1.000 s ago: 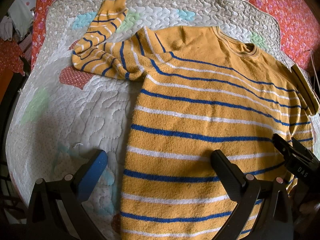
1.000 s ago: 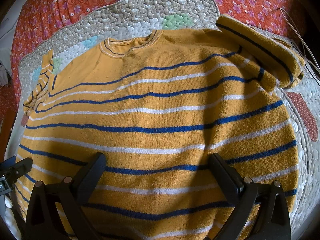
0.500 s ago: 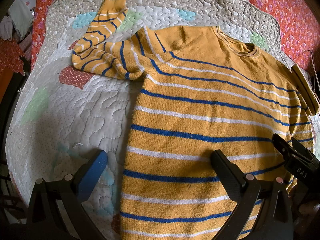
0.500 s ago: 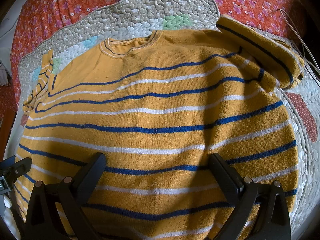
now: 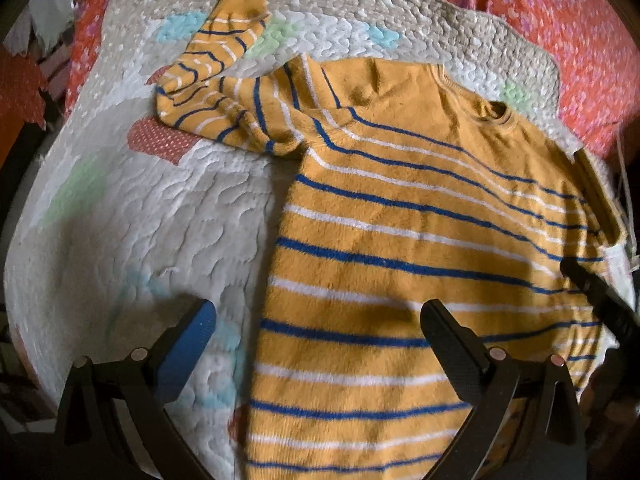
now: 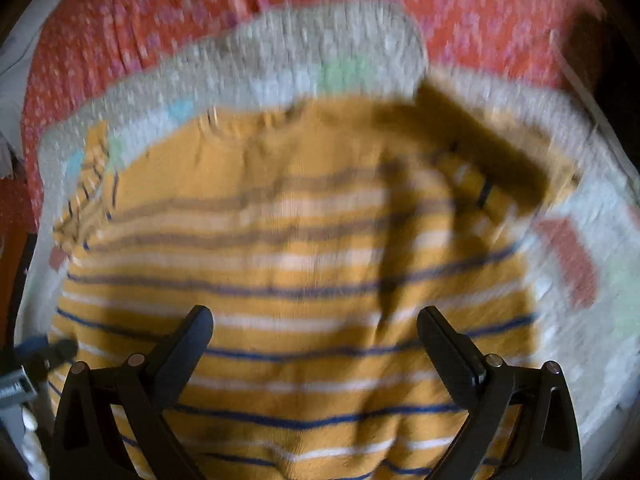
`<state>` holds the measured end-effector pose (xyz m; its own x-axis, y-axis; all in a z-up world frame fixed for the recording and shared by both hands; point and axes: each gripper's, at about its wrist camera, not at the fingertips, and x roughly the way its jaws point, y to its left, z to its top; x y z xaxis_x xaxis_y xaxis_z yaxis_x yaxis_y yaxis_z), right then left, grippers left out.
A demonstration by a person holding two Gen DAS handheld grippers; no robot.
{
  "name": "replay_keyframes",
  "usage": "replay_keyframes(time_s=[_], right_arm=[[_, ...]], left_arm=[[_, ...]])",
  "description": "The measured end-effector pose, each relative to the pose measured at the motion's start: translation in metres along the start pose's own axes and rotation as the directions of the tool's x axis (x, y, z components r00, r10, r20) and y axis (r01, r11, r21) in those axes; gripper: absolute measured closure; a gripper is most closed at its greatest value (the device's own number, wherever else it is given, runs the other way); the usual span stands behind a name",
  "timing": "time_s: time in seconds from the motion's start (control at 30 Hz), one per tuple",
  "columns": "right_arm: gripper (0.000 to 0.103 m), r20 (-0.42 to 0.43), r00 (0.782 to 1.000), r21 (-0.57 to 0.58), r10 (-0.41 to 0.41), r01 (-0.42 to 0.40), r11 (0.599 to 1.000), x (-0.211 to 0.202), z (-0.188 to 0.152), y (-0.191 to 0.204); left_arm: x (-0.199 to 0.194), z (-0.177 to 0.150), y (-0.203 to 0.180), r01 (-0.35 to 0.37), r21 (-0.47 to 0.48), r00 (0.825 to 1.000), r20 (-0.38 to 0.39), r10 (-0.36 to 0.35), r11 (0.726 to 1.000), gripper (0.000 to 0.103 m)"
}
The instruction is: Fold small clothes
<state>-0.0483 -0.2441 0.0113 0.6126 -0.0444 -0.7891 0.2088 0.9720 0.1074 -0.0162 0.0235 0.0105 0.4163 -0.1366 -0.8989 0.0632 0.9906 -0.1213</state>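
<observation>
Sweater: striped sweater lies flat on the quilt, ahead of both grippers.
Left gripper: jaws apart, straddling the sweater's side edge.
Right gripper: jaws apart, over the body.
Risk: the bunched sleeve could fold crooked.

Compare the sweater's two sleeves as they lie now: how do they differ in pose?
The left sleeve stretches out onto the quilt, bent midway so its cuff points up and away from the body; its stripes show clearly. The right sleeve lies as a straighter band along the sweater's shoulder edge, on the quilt's far side; motion blur hides its detail. Both are mustard yellow with blue stripes, and neither is folded over the body yet.
</observation>
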Motion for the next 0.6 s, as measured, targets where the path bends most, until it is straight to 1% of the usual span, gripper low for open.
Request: replay_keyframes(time_s=[0.03,0.1,0.23,0.3,0.33,0.37,0.4,0.47,0.5,0.57,0.6], right_arm=[[0.000,0.013,1.000,-0.018,0.004,-0.003,1.000,-0.003,0.009,0.004],[0.000,0.012,0.999,-0.045,0.032,-0.031,0.999,-0.002,0.024,0.017],[0.001,-0.037,0.995,-0.097,0.097,-0.100,0.990,0.019,0.050,0.050],[0.002,-0.060,0.991,-0.153,0.120,-0.128,0.980,0.035,0.068,0.074],[0.004,-0.067,0.990,-0.173,0.126,-0.136,0.975,0.037,0.068,0.085],[0.006,-0.080,0.987,-0.203,0.138,-0.152,0.967,0.042,0.072,0.102],[0.008,-0.102,0.982,-0.236,0.157,-0.177,0.955,0.052,0.083,0.119],[0.013,-0.128,0.974,-0.274,0.185,-0.214,0.938,0.061,0.094,0.146],[0.014,-0.141,0.969,-0.292,0.203,-0.237,0.927,0.069,0.104,0.162],[0.015,-0.152,0.960,-0.316,0.234,-0.272,0.909,0.085,0.125,0.194],[0.015,-0.152,0.959,-0.327,0.241,-0.279,0.903,0.092,0.132,0.207]], left_arm=[[-0.005,-0.001,0.003,0.010,-0.005,1.000,0.008,-0.010,1.000,0.001],[-0.015,-0.002,0.006,0.020,-0.003,0.999,0.035,-0.020,1.000,0.001],[-0.033,-0.003,0.017,0.051,-0.023,0.995,0.081,-0.049,0.998,0.003],[-0.039,-0.002,0.023,0.075,-0.043,0.993,0.089,-0.071,0.996,0.004],[-0.042,0.000,0.025,0.090,-0.051,0.993,0.087,-0.086,0.995,0.005],[-0.043,0.000,0.027,0.098,-0.055,0.992,0.085,-0.093,0.994,0.010],[-0.044,-0.001,0.028,0.098,-0.058,0.992,0.086,-0.093,0.994,0.012],[-0.043,0.001,0.032,0.094,-0.061,0.993,0.081,-0.089,0.994,0.019],[-0.042,0.001,0.034,0.095,-0.067,0.993,0.075,-0.090,0.993,0.021],[-0.039,0.002,0.040,0.093,-0.085,0.994,0.057,-0.088,0.992,0.030],[-0.036,0.002,0.043,0.094,-0.098,0.995,0.044,-0.090,0.991,0.032]])
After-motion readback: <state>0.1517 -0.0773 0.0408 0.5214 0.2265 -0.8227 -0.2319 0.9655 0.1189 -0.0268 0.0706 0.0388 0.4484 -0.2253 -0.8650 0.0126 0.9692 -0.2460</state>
